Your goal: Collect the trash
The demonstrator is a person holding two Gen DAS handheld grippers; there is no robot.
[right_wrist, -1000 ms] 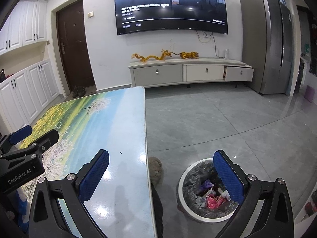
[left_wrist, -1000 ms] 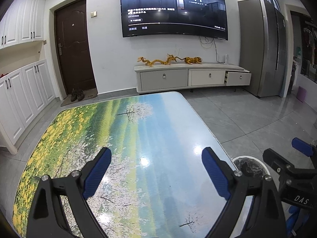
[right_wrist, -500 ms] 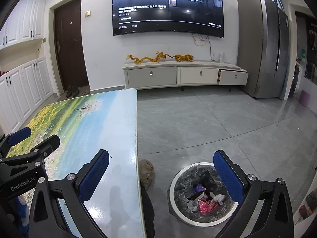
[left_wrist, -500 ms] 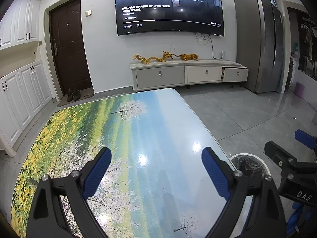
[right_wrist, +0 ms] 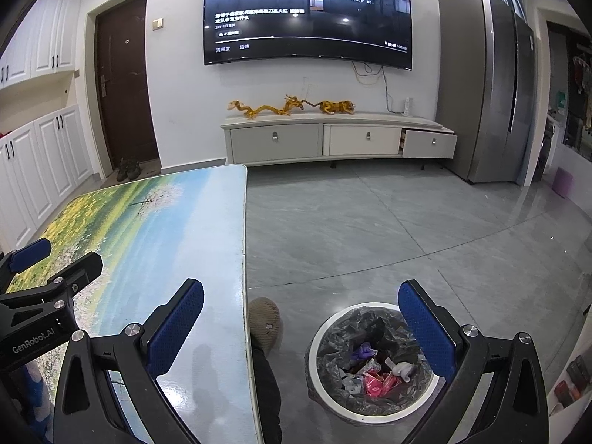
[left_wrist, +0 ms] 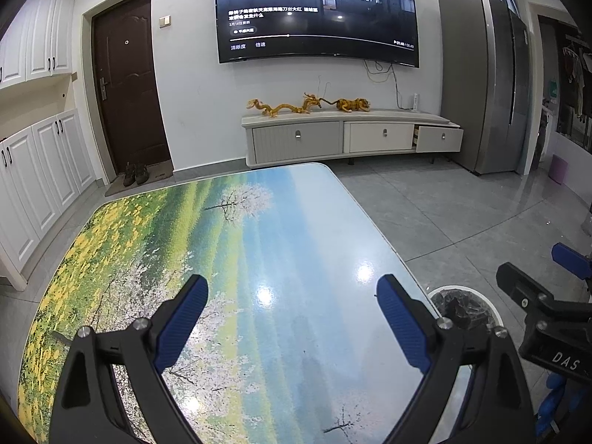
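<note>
A round white trash bin (right_wrist: 316, 366) with a black liner stands on the floor right of the table. It holds red, purple and white wrappers (right_wrist: 373, 373). Its rim also shows in the left wrist view (left_wrist: 481, 299). My left gripper (left_wrist: 292, 303) is open and empty above the table (left_wrist: 259, 259), which has a landscape print. My right gripper (right_wrist: 301, 314) is open and empty, straddling the table's right edge and the bin. Each gripper shows at the side of the other's view: the right one (left_wrist: 555, 296), the left one (right_wrist: 44, 277).
A slippered foot (right_wrist: 264, 323) is on the floor beside the table edge. Grey tiled floor spreads to the right. A TV cabinet (right_wrist: 333, 140) with one drawer open, a wall TV, a grey fridge (right_wrist: 488, 88), white cupboards and a dark door stand at the back.
Both grippers have risen and pulled back a little, so the room sits lower in view. Both stay open and empty. The trash in the bin has not moved.
</note>
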